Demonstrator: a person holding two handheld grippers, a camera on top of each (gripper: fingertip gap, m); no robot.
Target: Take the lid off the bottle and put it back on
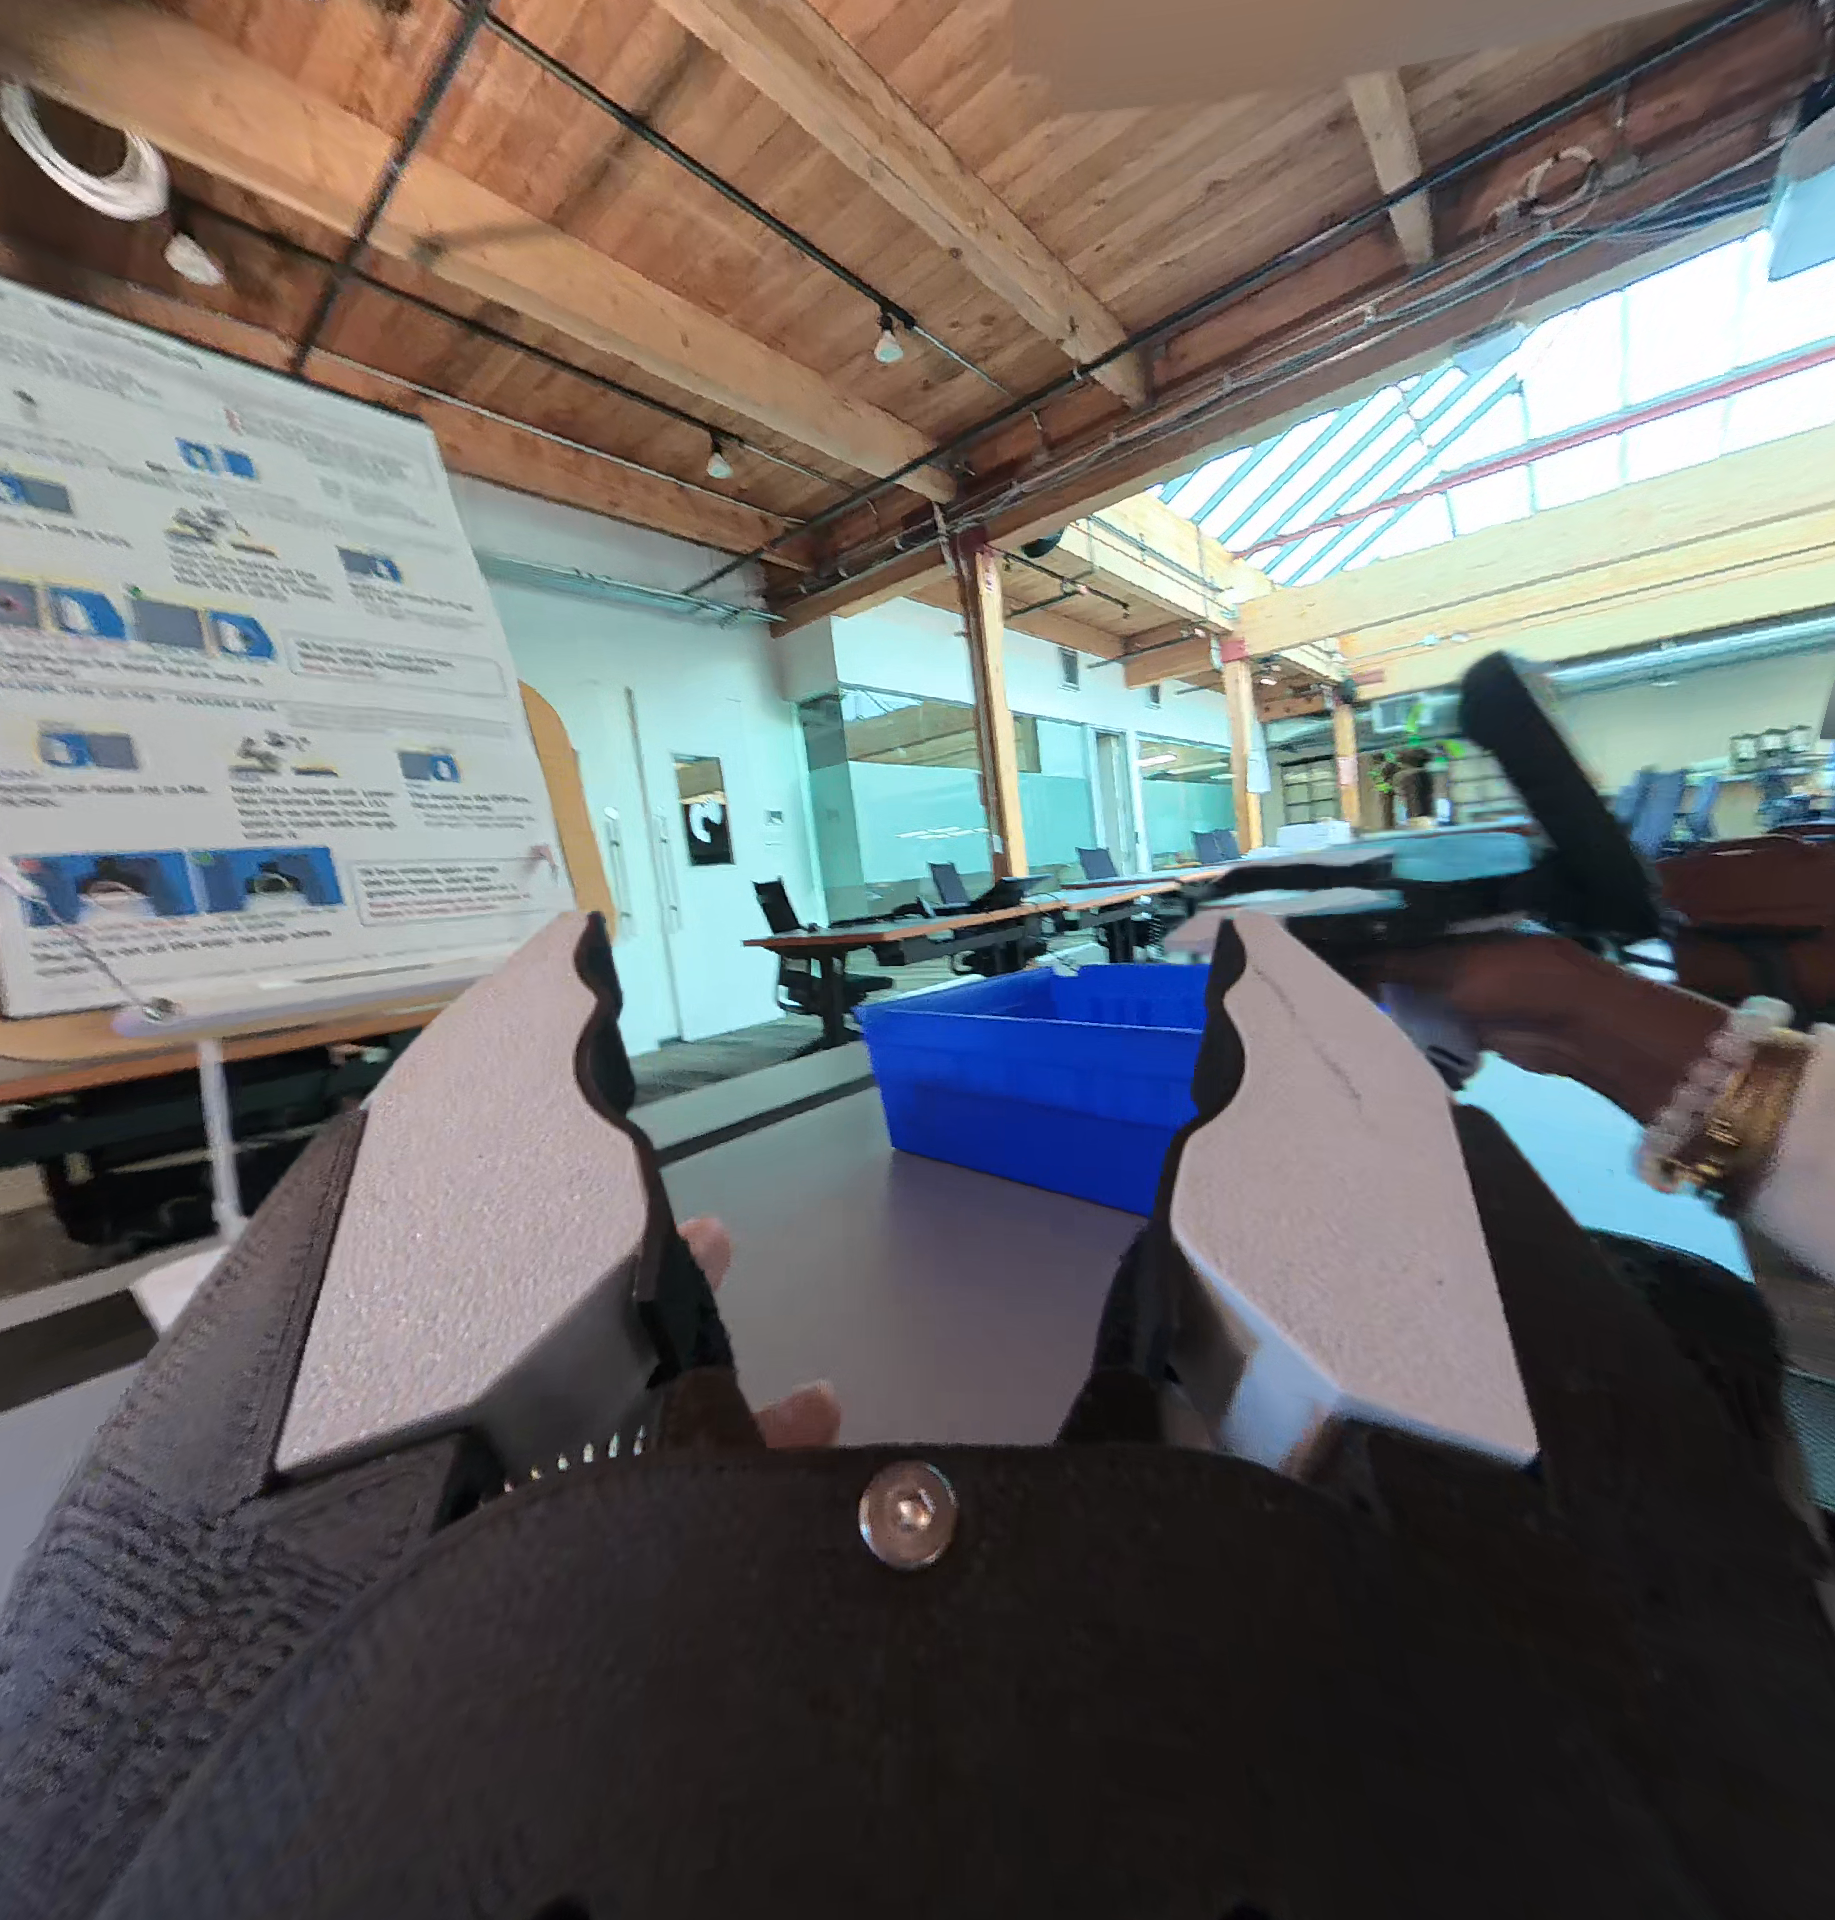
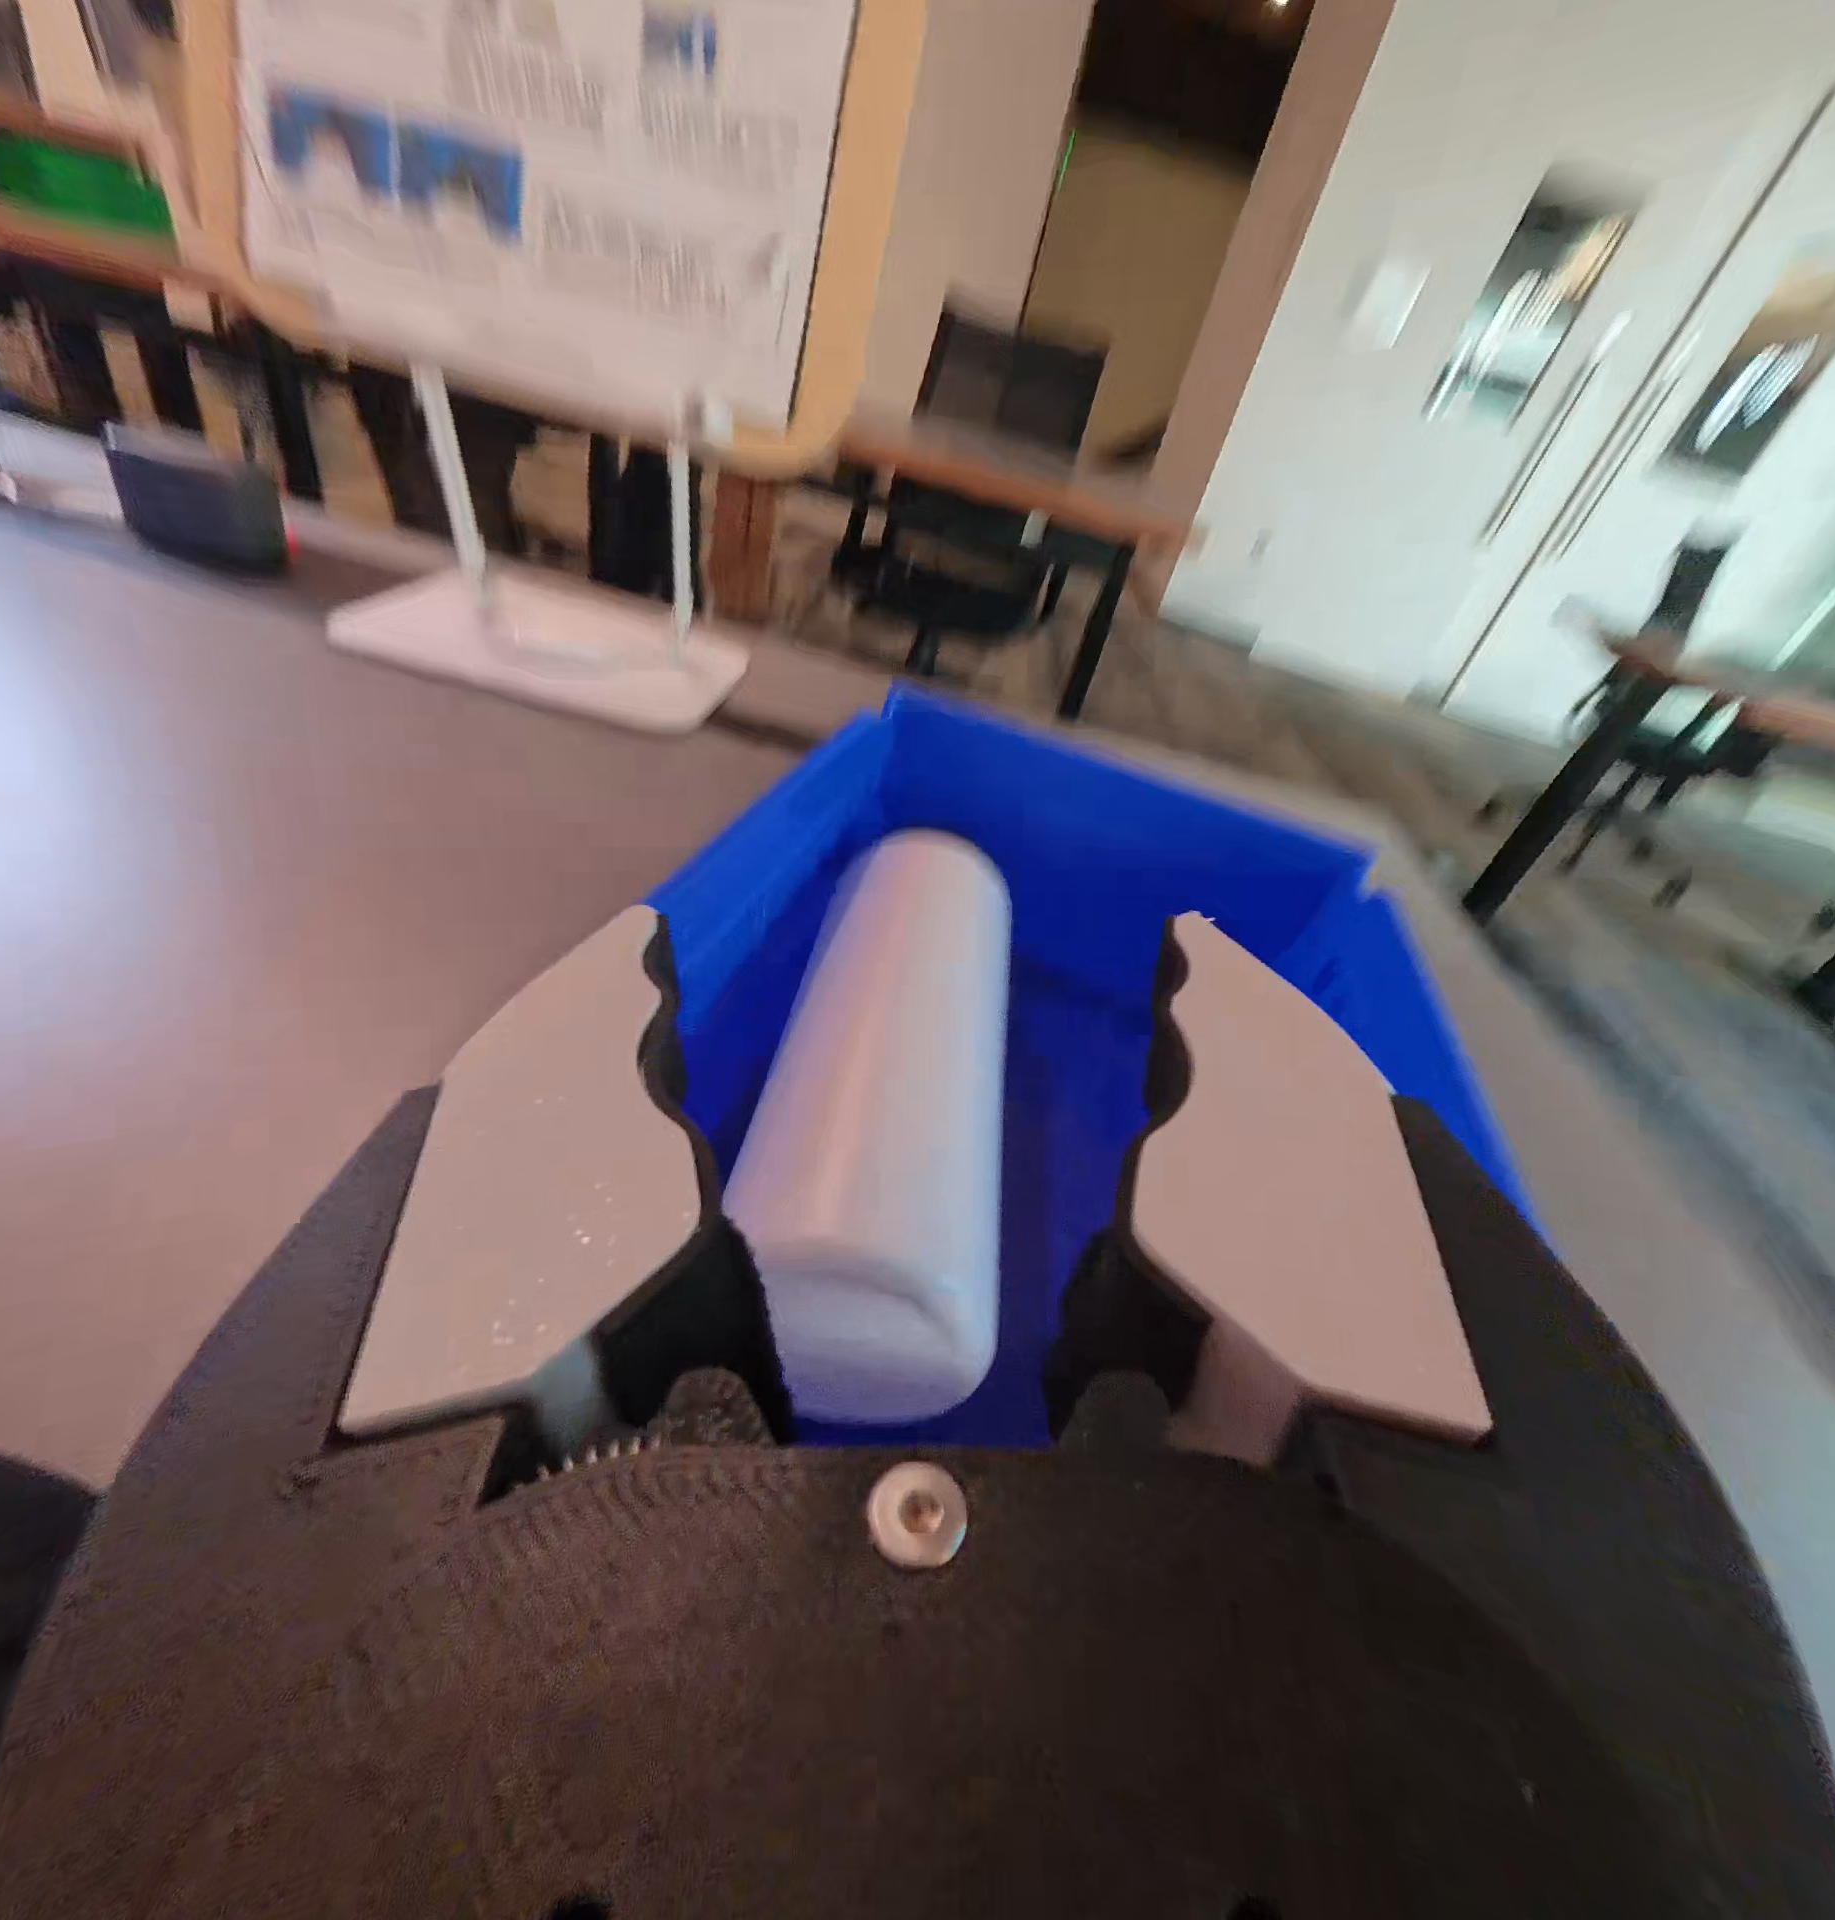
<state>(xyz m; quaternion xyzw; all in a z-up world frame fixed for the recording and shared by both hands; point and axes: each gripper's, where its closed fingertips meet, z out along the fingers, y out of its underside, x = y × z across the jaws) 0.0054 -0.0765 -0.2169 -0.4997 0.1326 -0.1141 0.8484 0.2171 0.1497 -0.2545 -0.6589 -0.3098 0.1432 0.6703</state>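
In the right wrist view, the right gripper (image 2: 913, 935) is spread wide with nothing between its fingers, and the pale bottle (image 2: 882, 1122) lies on its side inside the blue bin (image 2: 1100, 862) at the centre of the frame (the lid cannot be told apart from the body). In the left wrist view, the left gripper (image 1: 913, 956) is likewise wide apart and empty above the grey table (image 1: 892, 1278), the bin sitting right of centre. An instruction board (image 1: 227, 665) stands at upper left.
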